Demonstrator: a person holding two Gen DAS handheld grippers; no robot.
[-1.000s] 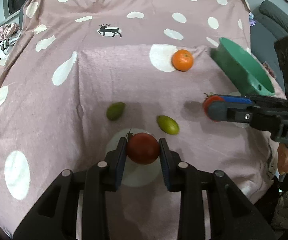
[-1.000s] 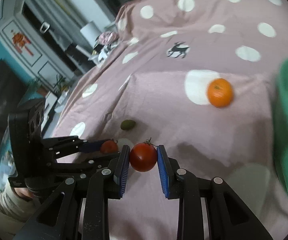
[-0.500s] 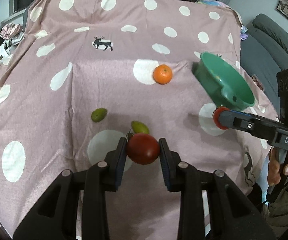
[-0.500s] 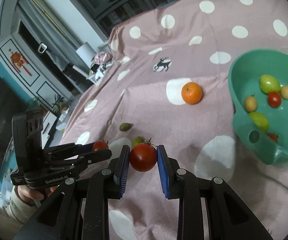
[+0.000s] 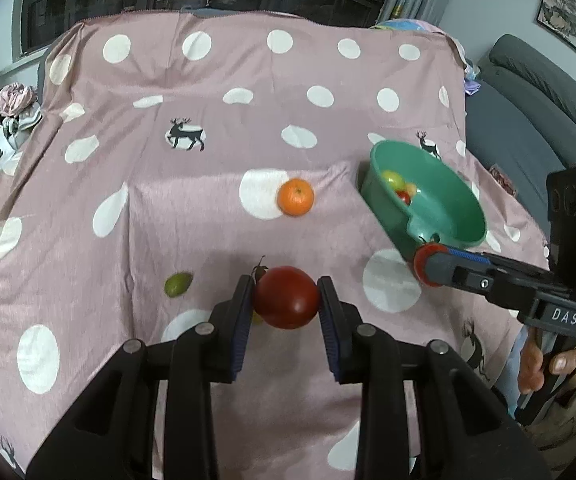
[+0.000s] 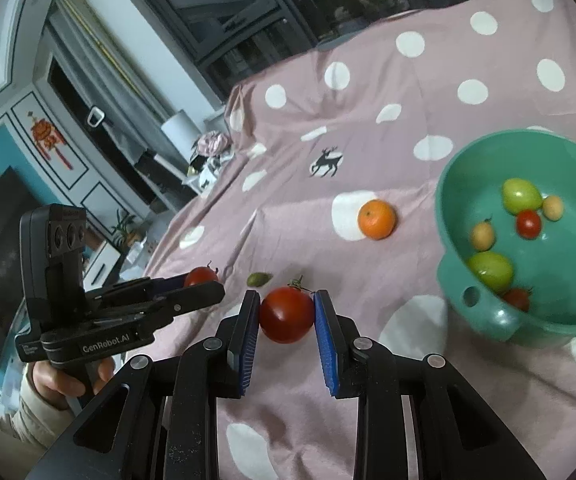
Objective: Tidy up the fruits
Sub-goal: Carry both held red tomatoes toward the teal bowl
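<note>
A: Left gripper (image 5: 286, 298)?
B: Clamped on a dark red tomato (image 5: 286, 297), both blue pads touching its sides, held above the pink polka-dot cloth (image 5: 191, 224). Stem sticks out upper left.

A: Right gripper (image 6: 286, 314)?
B: Same deal, fingers pinched on a red tomato (image 6: 286, 314), stem up top. From the left camera the right gripper (image 5: 428, 266) comes in from the right, its tomato (image 5: 422, 265) at the tip just beside the near rim of the green bowl (image 5: 460, 204).

A: What's in the bowl?
B: Right view: green bowl (image 6: 560, 304) holds two green fruits (image 6: 521, 196), two pale yellowish small ones (image 6: 482, 236), and two small red tomatoes (image 6: 528, 223), one mostly hidden by the near wall. Bowl has a handle tab with a hole facing the camera.

A: Loose fruit on the cloth?
B: An orange (image 5: 296, 197) sits on the edge of a white dot, left of the bowl, apart from it. A small green fruit (image 5: 177, 284) lies left of the left gripper. Something yellowish-green peeks out behind the left finger, mostly hidden.

A: Other gripper visible in the right view?
B: Yes, left gripper (image 6: 201, 280) at the left, tomato (image 6: 201, 276) at its tip, hand (image 6: 63, 380) on the handle.
</note>
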